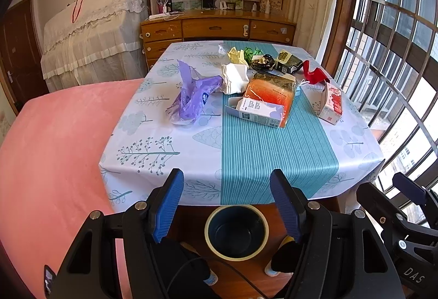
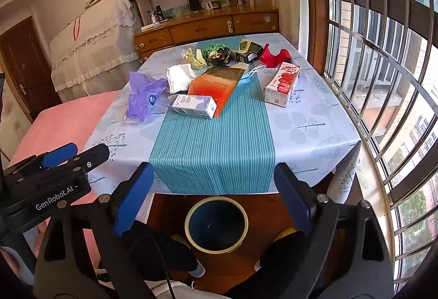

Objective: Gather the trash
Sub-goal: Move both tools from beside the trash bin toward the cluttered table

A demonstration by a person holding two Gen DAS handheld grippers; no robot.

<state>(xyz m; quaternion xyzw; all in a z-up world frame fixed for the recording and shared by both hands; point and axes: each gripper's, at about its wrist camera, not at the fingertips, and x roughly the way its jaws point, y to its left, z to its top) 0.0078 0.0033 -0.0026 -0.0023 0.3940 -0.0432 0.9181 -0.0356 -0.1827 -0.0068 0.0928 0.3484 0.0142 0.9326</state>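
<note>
Trash lies heaped on the far half of the tabletop, well ahead of both sets of jaws: a crumpled purple plastic bag ahead and to the left, a white carton lying on its side nearest the jaws, an orange packet touching and just behind it, a wad of white paper beside the purple bag, and a red-printed milk carton off to the right. Farther back sit yellow, green and dark wrappers and a red scrap, bunched close together.

A round dark bin with a pale rim stands on the floor just below the near edge of the tabletop, framed between the jaws in both wrist views, and looks empty.

The left gripper and the right gripper hover side by side above the bin, short of the tabletop, each with jaws spread wide and holding nothing.

Collection appears to be at its very start, with every piece still on the cloth. The next move likely calls for a reach forward over the near, bare stretch of the striped runner to the closest item, probably the white carton, closing across its narrow sides before carrying it back down to the bin.
</note>
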